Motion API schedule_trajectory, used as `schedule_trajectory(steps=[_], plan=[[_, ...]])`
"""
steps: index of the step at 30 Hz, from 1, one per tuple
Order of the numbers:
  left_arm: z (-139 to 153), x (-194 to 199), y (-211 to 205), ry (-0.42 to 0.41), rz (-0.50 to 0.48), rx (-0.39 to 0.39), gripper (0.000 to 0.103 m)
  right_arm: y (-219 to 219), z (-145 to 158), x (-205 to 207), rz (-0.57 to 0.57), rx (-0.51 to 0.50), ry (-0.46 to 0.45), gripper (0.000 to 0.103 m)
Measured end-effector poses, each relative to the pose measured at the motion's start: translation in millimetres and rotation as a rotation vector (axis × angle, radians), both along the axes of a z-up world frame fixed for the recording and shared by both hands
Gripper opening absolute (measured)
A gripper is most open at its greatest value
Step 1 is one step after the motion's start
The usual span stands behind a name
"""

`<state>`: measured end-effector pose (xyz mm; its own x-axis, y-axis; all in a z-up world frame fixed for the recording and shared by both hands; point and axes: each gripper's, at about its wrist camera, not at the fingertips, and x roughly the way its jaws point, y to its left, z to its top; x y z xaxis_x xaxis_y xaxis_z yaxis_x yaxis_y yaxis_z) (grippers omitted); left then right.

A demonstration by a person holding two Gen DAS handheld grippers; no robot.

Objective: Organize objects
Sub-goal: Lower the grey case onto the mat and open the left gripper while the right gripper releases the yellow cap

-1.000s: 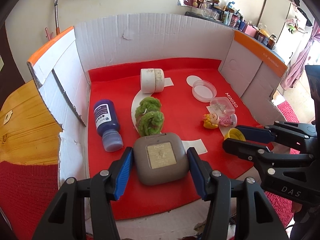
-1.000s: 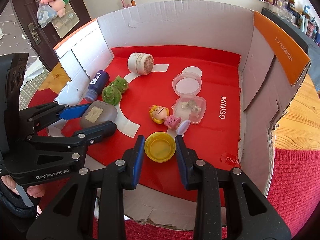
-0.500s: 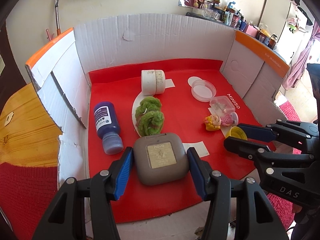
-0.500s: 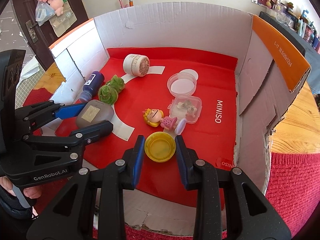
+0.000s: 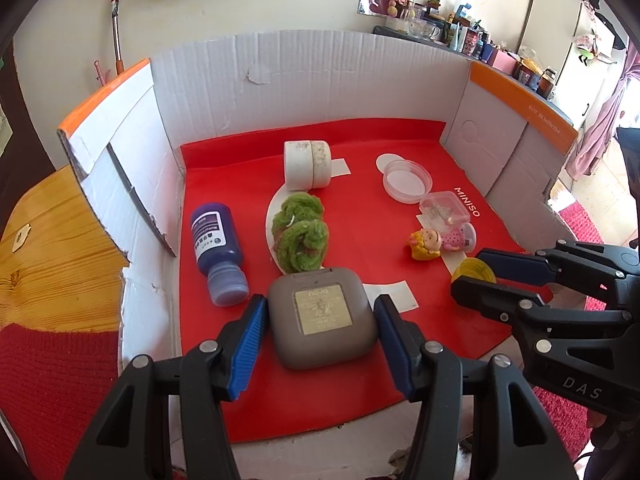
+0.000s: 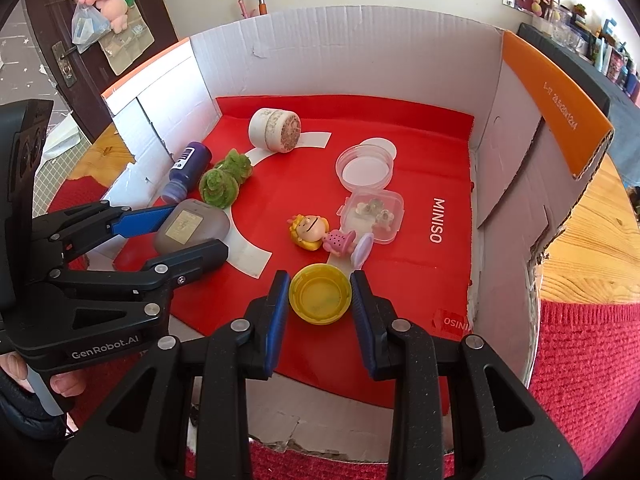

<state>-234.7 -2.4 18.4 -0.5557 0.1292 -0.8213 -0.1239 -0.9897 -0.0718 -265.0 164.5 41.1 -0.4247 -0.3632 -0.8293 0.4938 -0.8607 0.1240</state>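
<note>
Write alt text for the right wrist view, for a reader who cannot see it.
The right claw grips a yellow cap on the red mat of a white cardboard box. At left, the left claw brackets a grey square case. Beyond lie a small doll, two clear containers, green fuzzy balls, a blue bottle and a white jar.

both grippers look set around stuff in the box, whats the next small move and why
Probably lift both straight up. The left gripper brackets the grey case, the right gripper brackets the yellow cap, pads at their sides; both items rest on the red mat.
</note>
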Motion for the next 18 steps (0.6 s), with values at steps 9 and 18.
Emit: schedule_trajectory(steps=[9, 18], plan=[[8, 6, -1, 0.027, 0.000, -0.010, 0.062, -4, 3, 7, 0.013, 0.009, 0.016, 0.061], [17, 15, -1, 0.054, 0.013, -0.018, 0.070, -2, 7, 14, 0.016, 0.009, 0.027, 0.061]])
